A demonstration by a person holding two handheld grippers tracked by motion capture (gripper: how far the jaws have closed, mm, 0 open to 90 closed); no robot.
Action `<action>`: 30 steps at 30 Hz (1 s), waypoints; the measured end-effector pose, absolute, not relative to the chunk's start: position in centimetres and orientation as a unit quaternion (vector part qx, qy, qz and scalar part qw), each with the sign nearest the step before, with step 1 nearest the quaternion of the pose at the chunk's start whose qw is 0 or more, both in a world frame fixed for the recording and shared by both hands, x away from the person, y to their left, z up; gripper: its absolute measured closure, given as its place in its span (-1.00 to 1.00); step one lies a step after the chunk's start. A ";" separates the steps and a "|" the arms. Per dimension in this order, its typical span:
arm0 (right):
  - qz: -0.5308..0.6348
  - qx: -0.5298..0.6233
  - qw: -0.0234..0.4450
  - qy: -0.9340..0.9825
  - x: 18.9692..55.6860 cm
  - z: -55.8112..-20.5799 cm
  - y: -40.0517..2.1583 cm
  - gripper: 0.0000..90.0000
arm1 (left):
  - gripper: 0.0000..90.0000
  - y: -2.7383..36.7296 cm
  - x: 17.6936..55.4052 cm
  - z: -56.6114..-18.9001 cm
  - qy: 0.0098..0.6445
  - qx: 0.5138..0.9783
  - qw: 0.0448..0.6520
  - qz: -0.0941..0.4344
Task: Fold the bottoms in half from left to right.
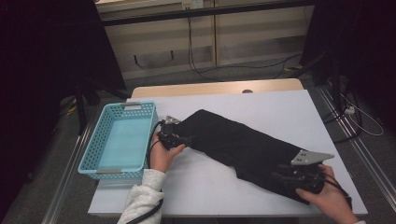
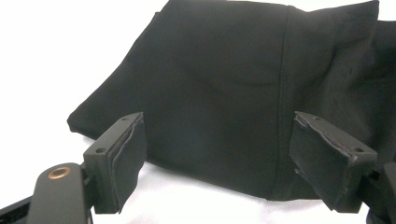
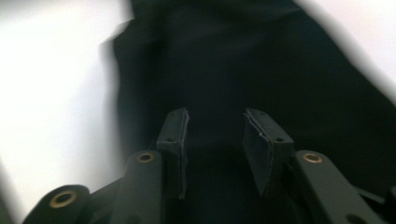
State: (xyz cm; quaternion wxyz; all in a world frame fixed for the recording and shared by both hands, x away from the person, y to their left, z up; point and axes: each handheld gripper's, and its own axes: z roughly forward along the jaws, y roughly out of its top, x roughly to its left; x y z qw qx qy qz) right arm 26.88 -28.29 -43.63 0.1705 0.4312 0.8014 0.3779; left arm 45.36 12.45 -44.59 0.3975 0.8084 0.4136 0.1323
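A long black garment lies slantwise across the white table, running from the middle left to the front right. My left gripper sits at the garment's upper left end. Its jaws stand wide apart, and in the left gripper view the folded cloth lies just beyond them, untouched by the pads. My right gripper rests over the garment's lower right end. In the right gripper view its jaws are parted above the dark cloth, with nothing pinched between them.
A light blue perforated basket stands empty at the table's left edge, close to my left hand. A wooden strip shows behind the white cover. Cables lie on the floor to the right and at the back.
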 end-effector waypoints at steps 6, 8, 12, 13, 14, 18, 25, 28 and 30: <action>0.349 0.490 0.228 0.766 28.7 -43.6 -32.1 0.44 | -0.56 12.5 45.4 -44.6 0.414 0.809 0.397 0.131; 0.341 0.521 0.233 0.747 29.7 -44.1 -34.0 0.50 | -0.56 12.5 45.4 -44.6 0.415 0.808 0.398 0.130; 0.330 0.532 0.226 0.746 30.4 -45.0 -34.7 0.52 | -0.56 12.5 45.5 -44.6 0.414 0.808 0.397 0.130; 0.330 0.532 0.226 0.746 30.4 -45.0 -34.7 0.52 | -0.56 12.5 45.5 -44.6 0.414 0.809 0.398 0.130; 0.326 0.534 0.223 0.747 30.5 -45.3 -34.7 0.53 | -0.56 12.5 45.5 -44.6 0.414 0.809 0.398 0.130; 0.321 0.539 0.215 0.748 30.9 -45.9 -34.9 0.74 | -0.57 12.6 45.5 -44.6 0.413 0.810 0.396 0.131; 0.322 0.542 0.210 0.748 31.4 -45.9 -35.3 0.97 | -0.57 12.6 45.5 -44.6 0.414 0.809 0.396 0.131; 0.321 0.543 0.207 0.748 31.5 -45.8 -35.4 1.00 | -0.56 12.6 45.5 -44.7 0.414 0.809 0.396 0.132; 0.322 0.547 0.206 0.745 31.6 -45.7 -35.7 1.00 | -0.57 12.6 45.5 -44.6 0.413 0.809 0.396 0.132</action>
